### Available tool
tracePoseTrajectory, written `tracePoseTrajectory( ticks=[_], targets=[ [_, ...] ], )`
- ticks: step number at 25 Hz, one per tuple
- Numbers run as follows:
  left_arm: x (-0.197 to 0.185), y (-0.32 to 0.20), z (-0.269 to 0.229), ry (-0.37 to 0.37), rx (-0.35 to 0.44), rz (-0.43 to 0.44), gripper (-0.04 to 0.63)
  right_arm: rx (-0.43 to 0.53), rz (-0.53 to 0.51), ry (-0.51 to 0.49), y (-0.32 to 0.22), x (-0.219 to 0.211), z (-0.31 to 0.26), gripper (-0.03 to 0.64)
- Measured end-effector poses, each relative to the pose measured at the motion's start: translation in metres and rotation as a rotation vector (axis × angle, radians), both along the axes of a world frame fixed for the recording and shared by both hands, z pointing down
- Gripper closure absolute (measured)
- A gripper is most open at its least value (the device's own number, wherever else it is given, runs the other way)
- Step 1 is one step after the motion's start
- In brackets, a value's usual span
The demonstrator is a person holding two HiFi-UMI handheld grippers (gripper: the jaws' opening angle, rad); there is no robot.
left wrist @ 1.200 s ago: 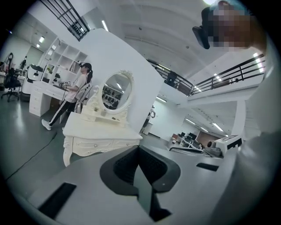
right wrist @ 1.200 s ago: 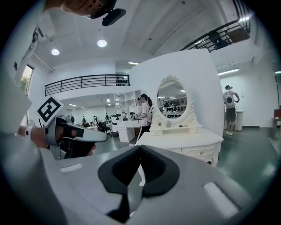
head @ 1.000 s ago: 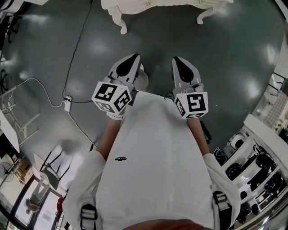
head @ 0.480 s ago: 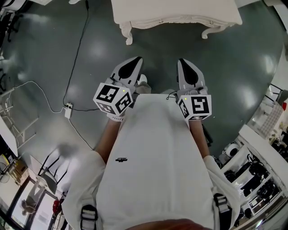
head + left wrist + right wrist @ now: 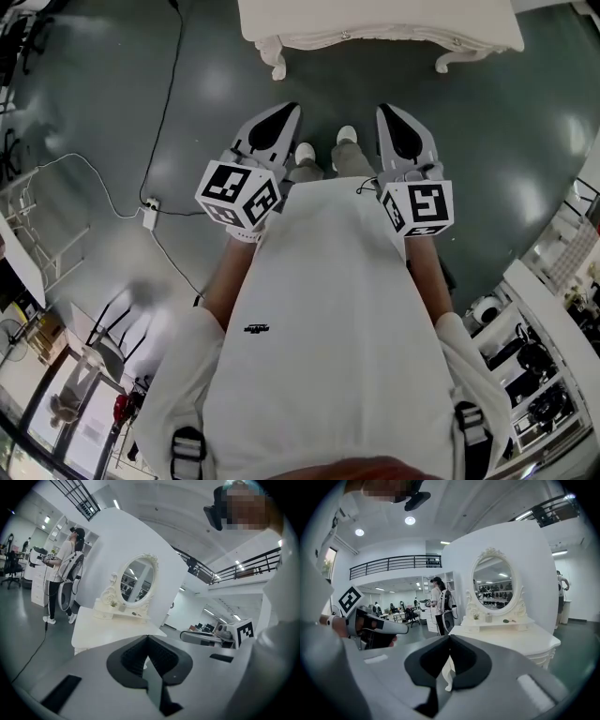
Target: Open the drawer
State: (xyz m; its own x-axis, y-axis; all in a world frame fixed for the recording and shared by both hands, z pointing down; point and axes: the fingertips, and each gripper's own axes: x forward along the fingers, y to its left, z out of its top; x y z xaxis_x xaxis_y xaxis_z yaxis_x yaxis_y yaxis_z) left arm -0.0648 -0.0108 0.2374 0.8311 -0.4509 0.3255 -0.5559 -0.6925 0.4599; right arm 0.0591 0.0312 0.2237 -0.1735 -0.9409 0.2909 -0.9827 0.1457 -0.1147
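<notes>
A white dressing table (image 5: pixel 375 21) with carved legs stands at the top of the head view, two small drawer knobs (image 5: pixel 345 36) on its front edge. My left gripper (image 5: pixel 289 110) and right gripper (image 5: pixel 385 110) are held side by side before the person's white shirt, both pointing at the table and well short of it. In the left gripper view the jaws (image 5: pixel 147 637) meet at the tip with nothing between them, and the table (image 5: pixel 108 627) with its oval mirror (image 5: pixel 137 581) lies ahead. The right gripper (image 5: pixel 450 637) is likewise shut and empty, facing the table (image 5: pixel 511 639).
A black cable (image 5: pixel 164 103) runs over the grey floor to a power strip (image 5: pixel 148 214) at the left. Shelves of equipment (image 5: pixel 544 375) line the right edge. Another person (image 5: pixel 63 573) stands left of the table. A chair (image 5: pixel 112 347) is at the lower left.
The dressing table has come nearer and shows more fully at the top of the head view. Both grippers have moved forward toward it together, still shut.
</notes>
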Motion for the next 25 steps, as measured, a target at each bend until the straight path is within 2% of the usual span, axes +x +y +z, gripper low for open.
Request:
tracePoseTrajectory(
  ticks=[11,21,25],
  targets=[
    [0.032,-0.008,-0.003,-0.040,-0.008,-0.052,0.586,-0.022,-0.031,-0.016,-0.010,0.044,0.015,0.606],
    [0.050,-0.013,0.017,-0.077,-0.024,-0.063,0.586,-0.042,-0.083,0.000,-0.031,0.059,0.036,0.603],
    [0.051,-0.015,0.023,-0.089,-0.034,-0.064,0.586,-0.051,-0.098,-0.028,-0.039,0.061,0.044,0.531]
  ],
)
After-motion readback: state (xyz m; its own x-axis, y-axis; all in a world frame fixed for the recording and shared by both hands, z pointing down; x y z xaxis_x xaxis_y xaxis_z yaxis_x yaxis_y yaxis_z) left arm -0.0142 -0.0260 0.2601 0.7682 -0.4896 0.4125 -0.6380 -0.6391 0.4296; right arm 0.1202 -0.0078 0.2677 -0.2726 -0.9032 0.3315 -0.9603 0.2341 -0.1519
